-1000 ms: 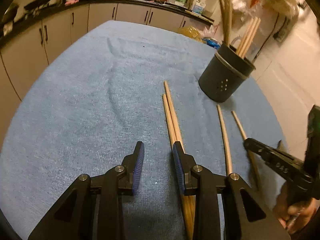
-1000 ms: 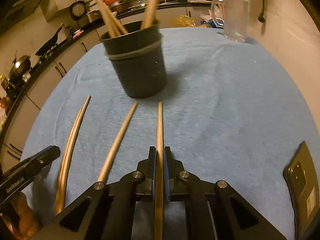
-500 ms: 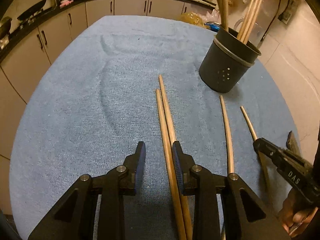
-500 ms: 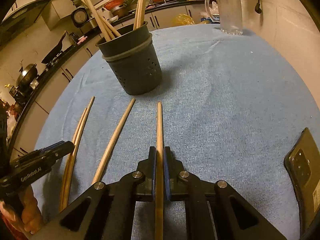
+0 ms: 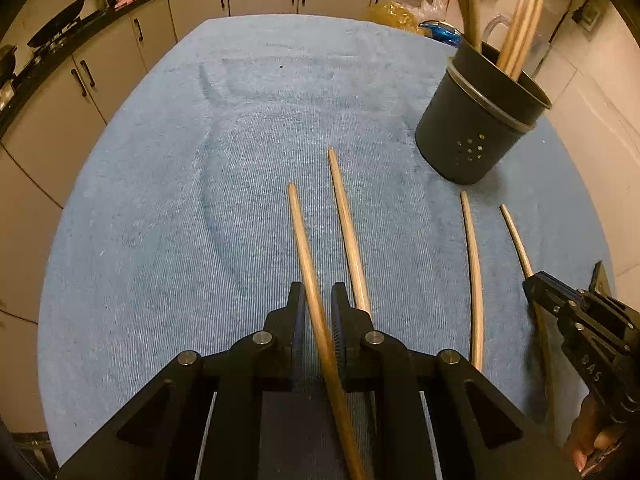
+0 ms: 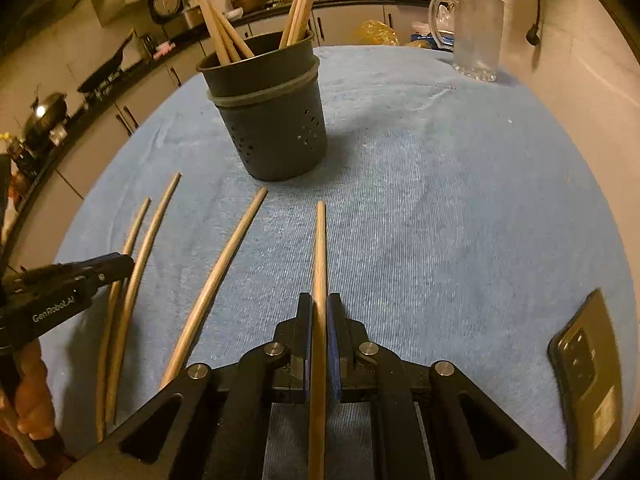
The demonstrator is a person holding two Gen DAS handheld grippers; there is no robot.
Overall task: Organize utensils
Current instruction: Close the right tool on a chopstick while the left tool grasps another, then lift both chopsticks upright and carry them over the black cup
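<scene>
A wooden chopstick (image 5: 302,236) lies on the blue towel between the fingers of my left gripper (image 5: 317,286). Its jaws are closing, and a gap still shows on the left side of the stick. A second chopstick (image 5: 346,224) lies just right of it, outside the jaws. My right gripper (image 6: 319,298) is shut on another chopstick (image 6: 320,248), whose tip points at the dark perforated holder (image 6: 276,132). The holder stands upright with several chopsticks in it. One loose chopstick (image 6: 224,276) lies between the two grippers.
The table is covered by a blue towel (image 6: 440,200). A glass mug (image 6: 476,36) stands at the far right edge. A dark phone (image 6: 588,364) lies near the right front edge. Kitchen cabinets (image 5: 120,52) run behind the table.
My left gripper has shifted right over the pair of chopsticks and its jaws have narrowed; one stick now runs between them and the pair has spread apart. The right gripper keeps its hold.
</scene>
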